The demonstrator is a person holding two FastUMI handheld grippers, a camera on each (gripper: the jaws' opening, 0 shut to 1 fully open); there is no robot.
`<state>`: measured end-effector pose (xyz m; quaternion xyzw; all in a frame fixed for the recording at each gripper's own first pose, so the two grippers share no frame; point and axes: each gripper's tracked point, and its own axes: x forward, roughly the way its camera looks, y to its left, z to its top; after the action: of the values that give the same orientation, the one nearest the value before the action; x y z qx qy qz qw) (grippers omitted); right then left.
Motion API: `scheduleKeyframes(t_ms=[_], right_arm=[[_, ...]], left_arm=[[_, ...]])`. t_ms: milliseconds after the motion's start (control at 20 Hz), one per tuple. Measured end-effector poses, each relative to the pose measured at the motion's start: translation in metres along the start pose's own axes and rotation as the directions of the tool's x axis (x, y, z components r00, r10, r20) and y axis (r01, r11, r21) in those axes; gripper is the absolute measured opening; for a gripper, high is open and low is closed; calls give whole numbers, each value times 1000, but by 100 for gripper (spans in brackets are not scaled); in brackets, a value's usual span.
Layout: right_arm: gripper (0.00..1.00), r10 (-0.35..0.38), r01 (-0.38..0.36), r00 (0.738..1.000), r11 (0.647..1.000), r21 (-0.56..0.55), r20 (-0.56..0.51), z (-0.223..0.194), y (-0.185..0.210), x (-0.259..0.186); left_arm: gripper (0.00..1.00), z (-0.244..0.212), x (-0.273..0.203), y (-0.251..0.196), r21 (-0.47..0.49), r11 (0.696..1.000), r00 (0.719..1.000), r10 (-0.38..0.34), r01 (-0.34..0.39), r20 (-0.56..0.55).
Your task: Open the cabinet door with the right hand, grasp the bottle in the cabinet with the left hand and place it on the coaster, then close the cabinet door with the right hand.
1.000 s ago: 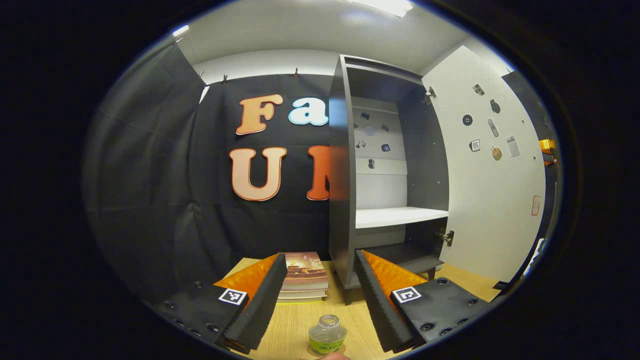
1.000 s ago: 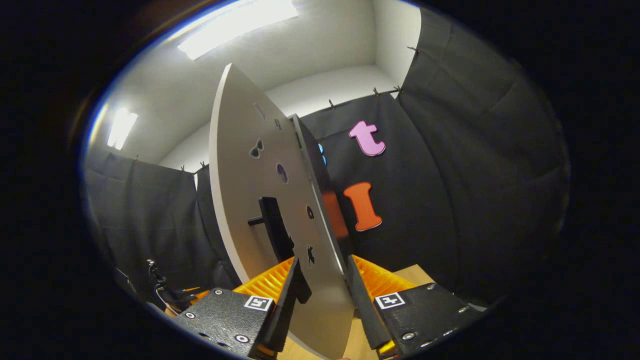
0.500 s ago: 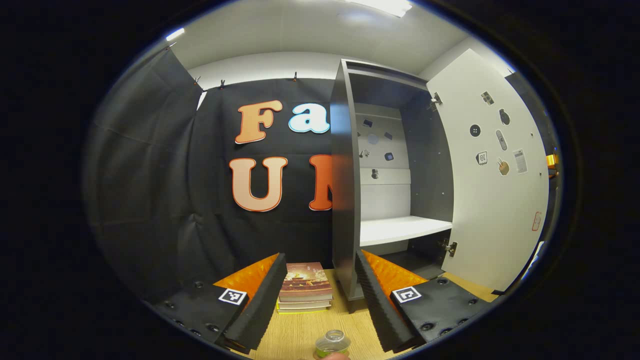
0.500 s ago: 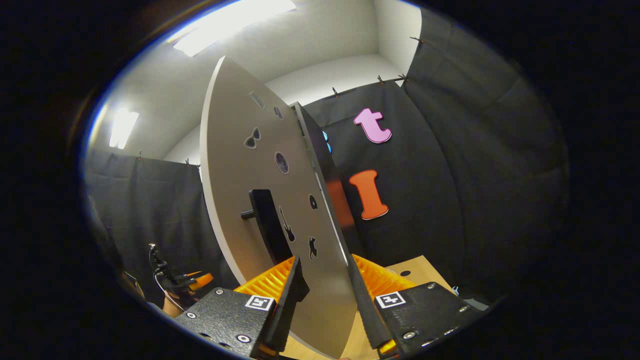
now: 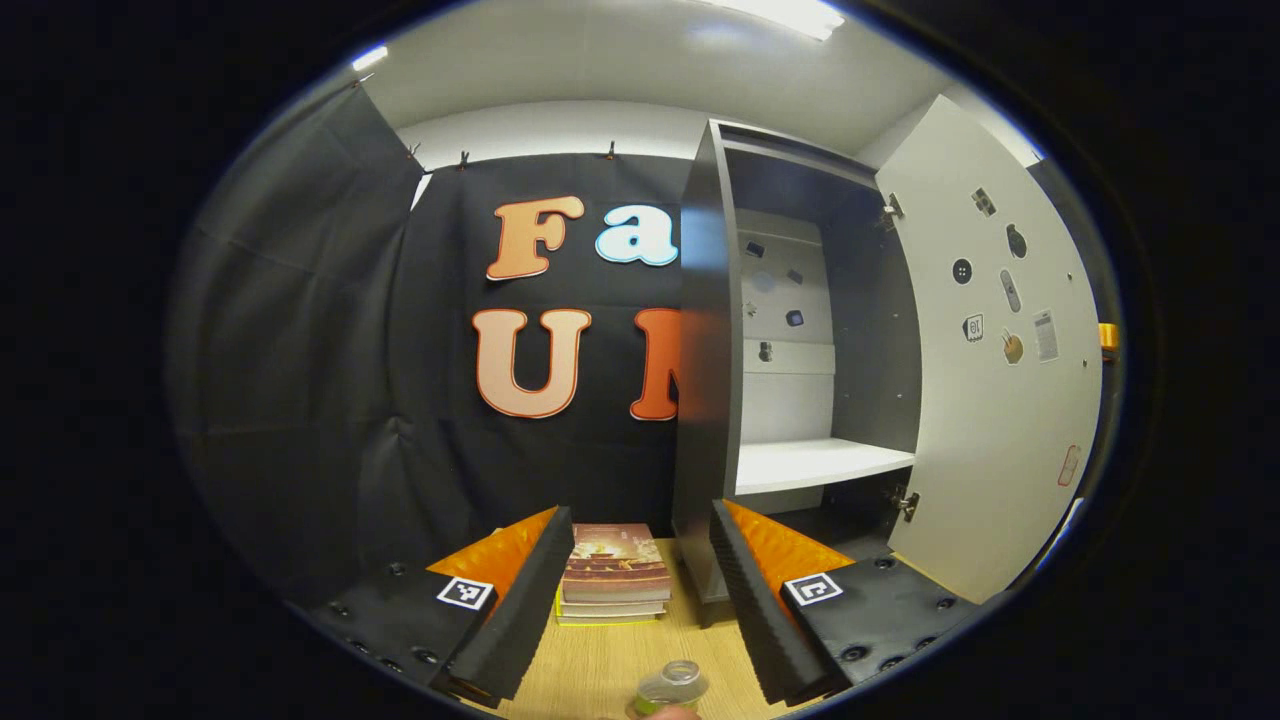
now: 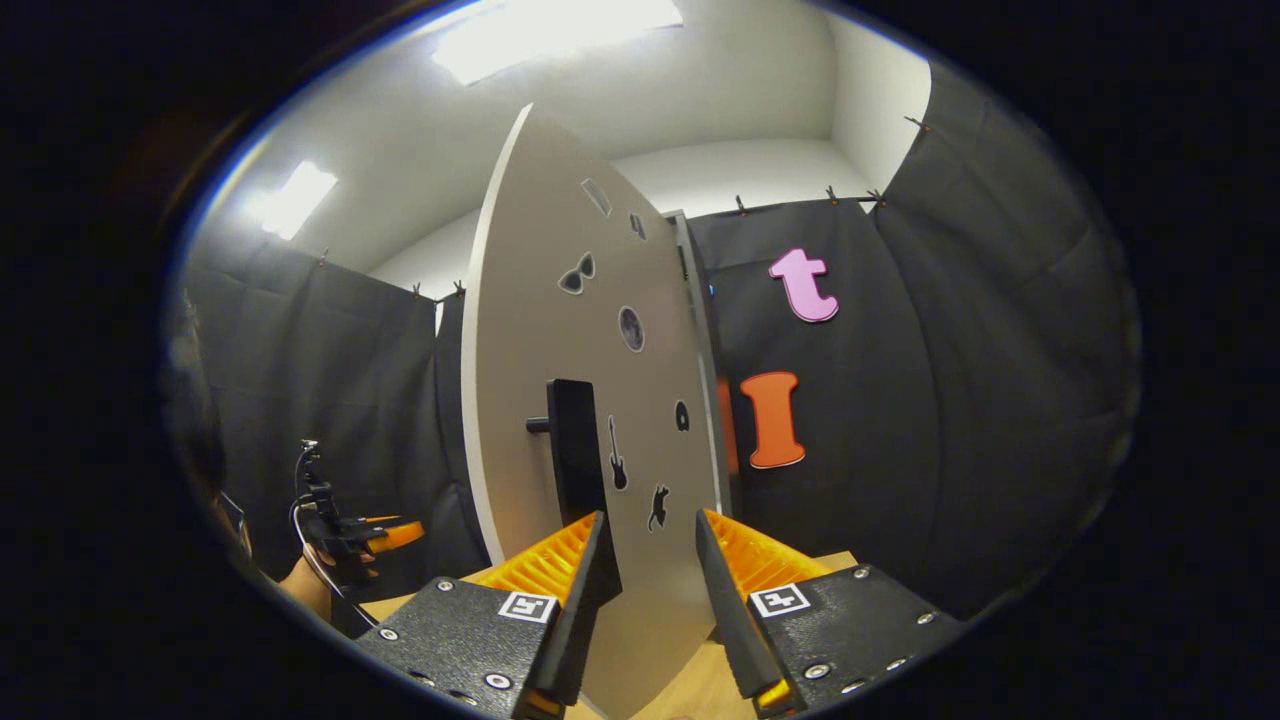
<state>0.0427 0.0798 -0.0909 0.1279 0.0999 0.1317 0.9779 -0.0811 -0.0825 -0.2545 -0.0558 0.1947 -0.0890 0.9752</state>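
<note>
Booth table (image 5: 590, 670) | bottle (image 5: 672, 687) out, near left gripper (image 5: 640, 600), jaws wide, empty | door (image 6: 560, 400) open; right gripper (image 6: 650, 590) jaws apart, closing left

The cabinet door (image 5: 995, 350) stands swung wide, so the cabinet (image 5: 706, 400) mouth is open to the front; its white shelf (image 5: 815, 463) lies bare, with free room above and a lower dark bay beneath. The left tongs (image 5: 640, 590) hang spread above the desk (image 5: 590, 670), the bottle (image 5: 672, 688) low between them and a stack of books (image 5: 612, 585) just beyond, beside the cabinet's side wall. By the right tongs (image 6: 650, 590) the door's face and black handle (image 6: 578, 450) stand close ahead, blocking a straight pass.
</note>
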Motion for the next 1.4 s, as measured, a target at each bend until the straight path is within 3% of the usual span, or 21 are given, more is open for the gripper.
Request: scheduleKeyframes(t_ms=[550, 850, 1050, 1400], right_arm=[[57, 151, -150, 989, 987, 55, -7, -6, 43, 49], [59, 260, -256, 965, 961, 106, -28, -12, 69, 84], [67, 295, -284, 953, 949, 135, -65, -21, 81, 112], [68, 302, -280, 944, 947, 160, -131, -38, 96, 138]], left_arm=[[89, -7, -13, 43, 6, 998, 998, 59, -59, -16], [89, -8, -16, 61, 22, 996, 996, 92, -92, -14], [89, -13, -18, 74, 23, 993, 994, 113, -112, -10], [89, -17, -14, 90, 31, 989, 990, 142, -142, -7]])
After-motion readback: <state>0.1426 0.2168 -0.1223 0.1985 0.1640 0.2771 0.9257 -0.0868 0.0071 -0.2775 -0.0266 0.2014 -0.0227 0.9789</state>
